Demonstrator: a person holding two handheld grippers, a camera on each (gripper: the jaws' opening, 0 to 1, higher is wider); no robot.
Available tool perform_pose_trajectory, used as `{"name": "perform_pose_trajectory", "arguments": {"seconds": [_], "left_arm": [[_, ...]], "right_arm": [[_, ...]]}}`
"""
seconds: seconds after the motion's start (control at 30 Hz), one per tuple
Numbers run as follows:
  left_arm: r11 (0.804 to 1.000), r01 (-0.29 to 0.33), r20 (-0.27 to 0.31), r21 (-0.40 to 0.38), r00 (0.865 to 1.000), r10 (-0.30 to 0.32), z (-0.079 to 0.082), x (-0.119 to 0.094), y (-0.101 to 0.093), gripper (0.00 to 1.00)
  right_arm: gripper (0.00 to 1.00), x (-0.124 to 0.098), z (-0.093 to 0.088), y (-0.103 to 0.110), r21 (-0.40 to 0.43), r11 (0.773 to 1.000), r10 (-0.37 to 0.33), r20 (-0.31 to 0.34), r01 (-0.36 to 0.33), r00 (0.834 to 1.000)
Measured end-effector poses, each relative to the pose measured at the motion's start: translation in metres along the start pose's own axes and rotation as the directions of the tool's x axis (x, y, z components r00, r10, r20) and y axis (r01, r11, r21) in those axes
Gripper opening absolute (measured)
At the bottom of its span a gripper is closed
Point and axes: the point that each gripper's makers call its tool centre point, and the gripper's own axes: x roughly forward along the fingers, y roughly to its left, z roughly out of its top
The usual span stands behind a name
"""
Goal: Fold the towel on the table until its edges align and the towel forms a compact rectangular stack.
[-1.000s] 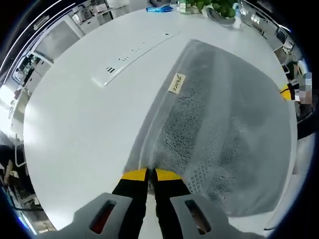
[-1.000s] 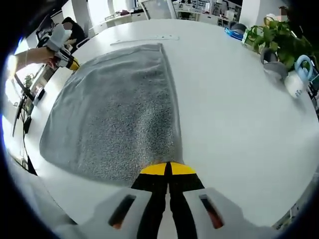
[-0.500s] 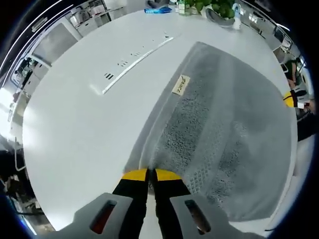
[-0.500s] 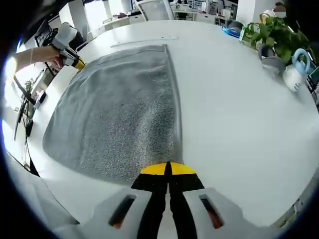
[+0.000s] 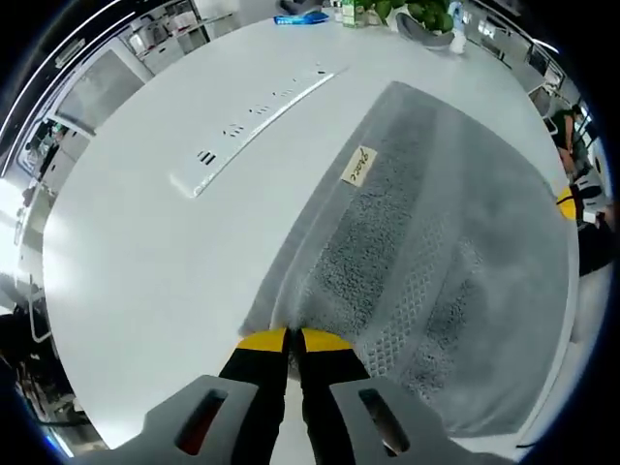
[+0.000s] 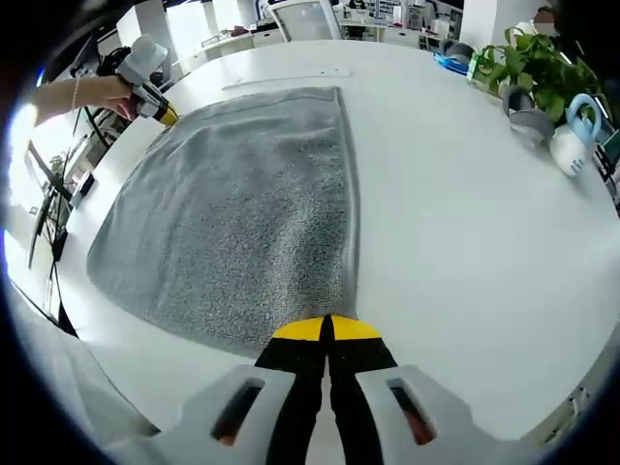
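Grey towel [image 5: 426, 252] is spread flat on the white table [image 5: 145, 252], filling the right side of the left gripper view. Left gripper [image 5: 294, 340] and right gripper [image 6: 325, 329], bottom center of their views, are each clamped on a towel corner.

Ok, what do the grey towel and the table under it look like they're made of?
The towel looks like terry cotton or a similar looped fabric: a nubby, matte grey pile with a woven band and a sewn label. The table appears to be smooth white laminate or painted board with a soft sheen; which one is unclear.
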Motion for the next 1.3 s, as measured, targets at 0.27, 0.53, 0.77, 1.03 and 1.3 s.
{"name": "perform_pose_trajectory", "arguments": {"seconds": [0.27,0.53,0.77,1.03,1.3], "left_arm": [[1.0,-0.004,-0.022,0.027,1.0,0.004,0.005,0.001,0.0,0.04],[0.997,-0.028,0.053,0.07,0.998,0.025,0.003,-0.001,0.001,0.04],[0.991,-0.091,0.113,0.103,0.99,0.079,0.002,-0.01,0.001,0.03],[0.989,-0.14,0.204,0.055,0.971,0.127,0.009,-0.043,-0.003,0.05],[0.993,-0.112,0.335,-0.04,0.935,0.119,0.002,-0.081,-0.031,0.14]], "right_arm": [[0.0,-0.002,-0.004,0.005,0.006,1.0,0.01,0.004,-0.01,1.0],[0.0,-0.001,-0.003,0.005,-0.005,1.0,0.03,-0.007,-0.03,1.0],[0.0,-0.002,-0.003,0.005,-0.053,0.997,0.059,-0.03,-0.06,0.998],[0.0,-0.011,0.015,0.01,-0.201,0.978,0.072,0.077,-0.055,0.994],[0.0,-0.037,0.054,0.028,-0.332,0.935,0.186,0.172,-0.121,0.967]]}}
